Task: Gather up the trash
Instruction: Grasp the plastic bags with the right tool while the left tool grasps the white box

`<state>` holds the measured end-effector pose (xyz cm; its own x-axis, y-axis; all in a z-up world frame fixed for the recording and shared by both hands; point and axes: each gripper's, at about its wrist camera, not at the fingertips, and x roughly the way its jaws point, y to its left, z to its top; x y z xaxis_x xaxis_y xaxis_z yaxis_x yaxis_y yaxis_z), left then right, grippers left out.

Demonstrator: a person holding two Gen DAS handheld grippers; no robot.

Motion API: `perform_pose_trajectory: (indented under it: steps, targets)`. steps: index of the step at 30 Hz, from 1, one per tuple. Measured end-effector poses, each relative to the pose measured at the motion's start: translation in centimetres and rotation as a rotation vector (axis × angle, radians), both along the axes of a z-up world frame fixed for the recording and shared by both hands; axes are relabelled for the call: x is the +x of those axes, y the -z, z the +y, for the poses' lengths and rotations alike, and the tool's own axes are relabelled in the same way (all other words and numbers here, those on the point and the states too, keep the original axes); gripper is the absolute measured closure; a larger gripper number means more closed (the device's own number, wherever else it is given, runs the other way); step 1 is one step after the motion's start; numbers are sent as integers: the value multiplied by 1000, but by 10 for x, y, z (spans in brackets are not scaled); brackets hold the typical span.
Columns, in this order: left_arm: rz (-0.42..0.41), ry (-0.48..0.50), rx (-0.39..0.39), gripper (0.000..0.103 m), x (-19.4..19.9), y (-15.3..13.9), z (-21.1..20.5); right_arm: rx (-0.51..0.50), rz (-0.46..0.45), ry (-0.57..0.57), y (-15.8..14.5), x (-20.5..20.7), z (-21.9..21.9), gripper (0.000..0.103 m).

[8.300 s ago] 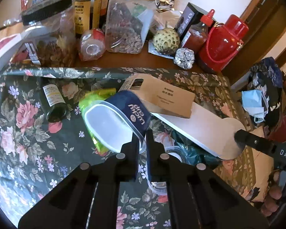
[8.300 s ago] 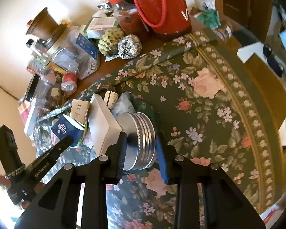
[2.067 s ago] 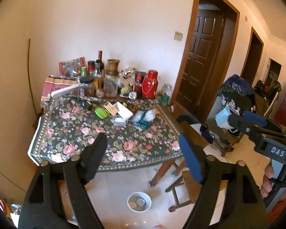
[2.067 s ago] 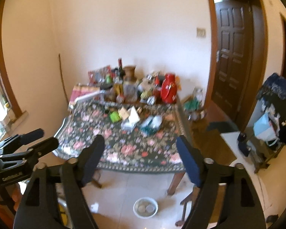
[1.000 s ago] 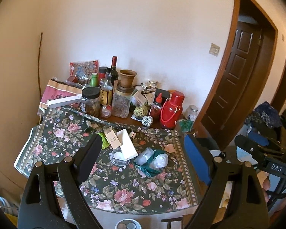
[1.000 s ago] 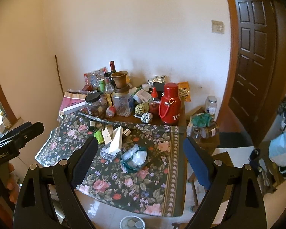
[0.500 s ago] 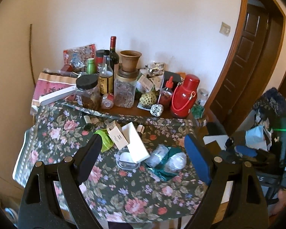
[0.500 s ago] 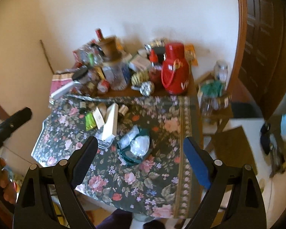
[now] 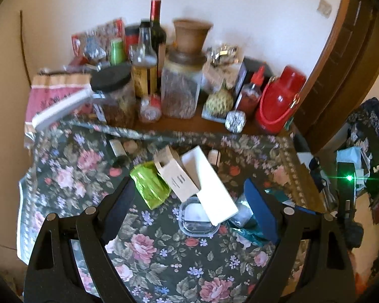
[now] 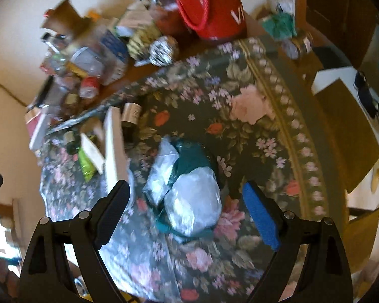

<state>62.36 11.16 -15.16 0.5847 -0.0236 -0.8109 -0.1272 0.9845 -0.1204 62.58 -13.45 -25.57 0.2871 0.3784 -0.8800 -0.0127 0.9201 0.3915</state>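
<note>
My left tongs (image 9: 189, 202) hang released above the desk (image 9: 164, 260), framing one white flat box (image 9: 209, 189), one tan carton (image 9: 175, 176), one crumpled green wrapper (image 9: 150, 185) and one clear plastic lid (image 9: 197, 221), all clustered mid-desk. My right tongs (image 10: 187, 202) are also released, over two silvery plastic bags (image 10: 192, 204) lying on teal wrapping (image 10: 192, 156), nearer the desk's right edge. Nothing is gripped.
</note>
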Motion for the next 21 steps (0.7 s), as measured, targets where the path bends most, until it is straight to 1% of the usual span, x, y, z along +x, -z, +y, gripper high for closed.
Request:
perform_pose_trajectory:
  steps: [1, 3, 4, 5, 6, 8, 10, 11, 12, 14, 18, 21]
  targets:
    - [17, 5, -16, 16, 4, 6, -1, 3, 7, 17, 6, 2, 0, 15]
    - [48, 15, -42, 16, 11, 17, -4, 30, 15, 50, 17, 4, -1, 21]
    - [66, 21, -51, 15, 14, 25, -6, 33, 20, 52, 19, 6, 1, 27]
    - [86, 29, -58, 15, 18, 31, -9, 27, 26, 44, 24, 7, 3, 35]
    - [110, 35, -70, 15, 21, 40, -13, 17, 27, 37, 27, 8, 5, 40]
    - [151, 36, -101, 16, 27, 53, -18, 8, 34, 24, 33, 10, 8, 61]
    - [197, 35, -147, 16, 32, 65, -22, 15, 33, 18, 34, 10, 6, 67]
    - [211, 32, -164, 16, 34, 69, -23, 15, 23, 23, 33, 8, 3, 70]
    - [218, 25, -178, 16, 35, 74, -25, -4, 3, 34, 29, 5, -2, 71]
    - [233, 13, -182, 16, 39, 82, -30, -31, -27, 47, 23, 3, -10, 75]
    - [272, -37, -187, 16, 47, 105, -32, -66, -67, 82, 8, -7, -36, 78]
    - [273, -101, -146, 16, 50, 117, -31, -97, -99, 97, -6, -16, -52, 78]
